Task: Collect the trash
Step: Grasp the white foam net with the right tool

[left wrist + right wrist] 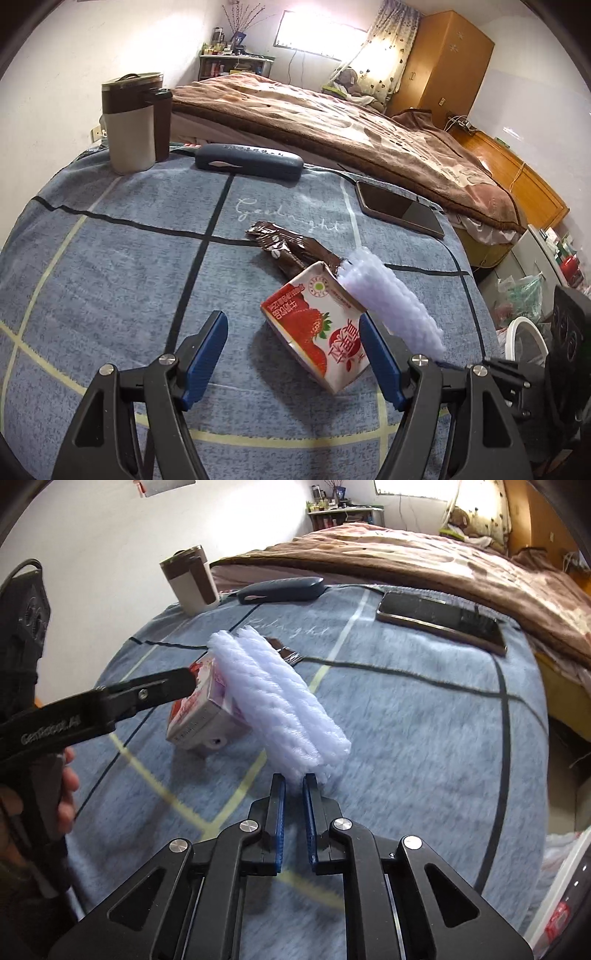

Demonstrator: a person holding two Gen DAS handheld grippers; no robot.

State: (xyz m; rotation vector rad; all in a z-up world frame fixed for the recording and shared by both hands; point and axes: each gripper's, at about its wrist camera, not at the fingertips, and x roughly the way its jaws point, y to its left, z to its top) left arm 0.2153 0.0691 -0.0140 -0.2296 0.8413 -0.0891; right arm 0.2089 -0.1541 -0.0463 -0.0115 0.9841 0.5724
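The right tongs [293,779] pinch the near end of the white foam net [280,698], which juts out stiffly above the bed cover [406,720]; it looks feather-light, springy and easy to crush. The left tongs [291,325] stand wide around the strawberry carton [314,332], right pad touching; likely empty and dentable, best taken across its flat faces. Beyond lies the brown wrapper [288,251], thin and slippery.

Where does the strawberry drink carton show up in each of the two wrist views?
Left wrist: the red-and-white strawberry drink carton lies low centre, by the right finger of the left tongs.
Right wrist: carton left of centre, behind white foam netting.
Shared landmark: dark blue glasses case.
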